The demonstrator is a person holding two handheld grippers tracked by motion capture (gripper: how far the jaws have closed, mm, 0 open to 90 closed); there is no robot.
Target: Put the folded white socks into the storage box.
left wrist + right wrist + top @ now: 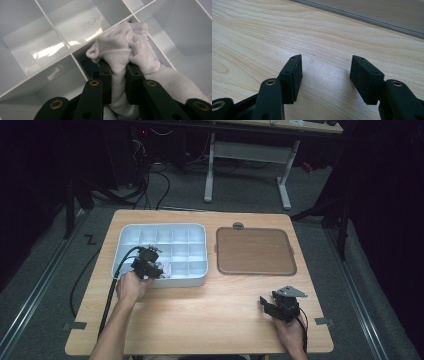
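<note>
A white knitted cloth (125,52), bunched up like a sock or glove, hangs over a divider inside the white compartment tray (150,232). My left gripper (117,71) is shut on this cloth, with the fabric pinched between its two black pads. In the high view the left gripper (156,268) sits at the tray's front left part, and a bit of the white cloth (166,269) shows beside it. My right gripper (264,304) rests low over the bare wood at the front right of the table. The right gripper (325,72) stands open with nothing between its fingers.
A brown tray-shaped lid (255,251) lies flat to the right of the compartment tray, with a small grey tab (238,225) at its far edge. The wooden table (210,310) has bare wood between my two hands. Cables and a desk frame stand on the floor beyond.
</note>
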